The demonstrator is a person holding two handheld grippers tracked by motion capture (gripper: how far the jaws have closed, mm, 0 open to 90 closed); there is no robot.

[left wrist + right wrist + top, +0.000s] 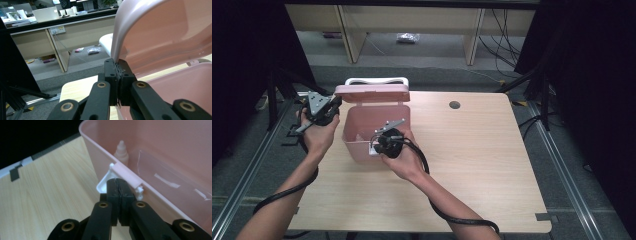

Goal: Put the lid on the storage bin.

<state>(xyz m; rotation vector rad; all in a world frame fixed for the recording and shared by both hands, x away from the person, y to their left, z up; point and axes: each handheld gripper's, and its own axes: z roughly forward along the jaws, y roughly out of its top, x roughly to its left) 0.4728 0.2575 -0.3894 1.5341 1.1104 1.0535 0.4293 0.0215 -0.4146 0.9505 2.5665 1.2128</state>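
Pink plastic storage box sits left-centre on the light wood desk, lid already up, left gripper pinching lid edge, right gripper clamped on white front latch; closing left.

No lettering, label, brand, number or sign can be read anywhere here. The pink box and its raised lid are plain plastic. The small packets lying on the floor over by the desks are too far off and too blurred to make out any print on them.
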